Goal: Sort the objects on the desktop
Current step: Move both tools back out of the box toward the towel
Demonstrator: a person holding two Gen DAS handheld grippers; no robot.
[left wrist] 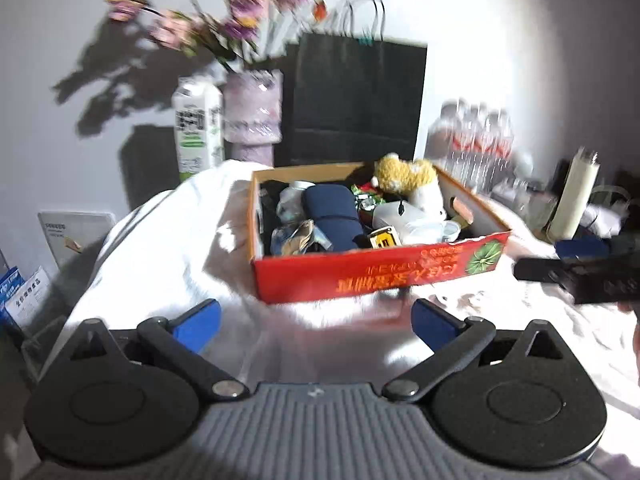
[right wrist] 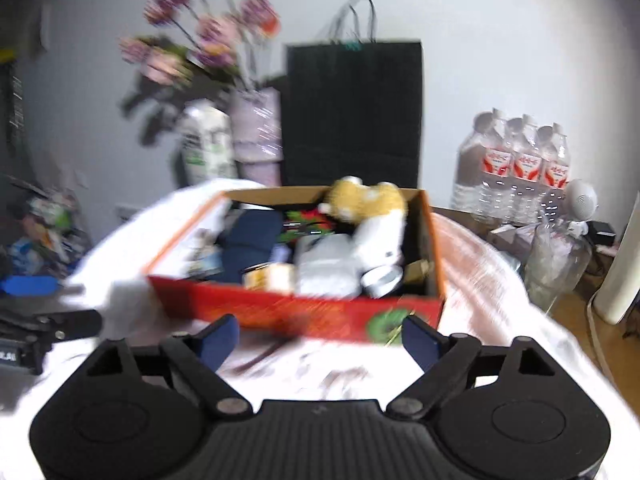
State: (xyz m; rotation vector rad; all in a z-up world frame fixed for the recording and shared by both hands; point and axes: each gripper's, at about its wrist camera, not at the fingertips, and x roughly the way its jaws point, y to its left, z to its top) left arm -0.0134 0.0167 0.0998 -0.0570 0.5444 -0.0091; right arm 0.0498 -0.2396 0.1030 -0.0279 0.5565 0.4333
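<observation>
A red cardboard box [left wrist: 380, 274] sits on a white cloth and holds a yellow-and-white plush toy [left wrist: 412, 182], a dark blue pouch [left wrist: 332, 216], a white device [left wrist: 404, 216] and other small items. My left gripper [left wrist: 316, 322] is open and empty, a short way in front of the box. The box [right wrist: 300, 312], the plush toy [right wrist: 372, 204] and the blue pouch [right wrist: 252, 236] also show in the right wrist view, blurred. My right gripper [right wrist: 320, 338] is open and empty, close before the box's front wall. It also shows in the left wrist view at the right edge [left wrist: 580, 276].
Behind the box stand a black paper bag [left wrist: 356, 100], a vase of pink flowers [left wrist: 252, 112] and a milk carton [left wrist: 198, 128]. A pack of water bottles [right wrist: 516, 168] stands at the back right. Books [left wrist: 24, 296] lie off the left side.
</observation>
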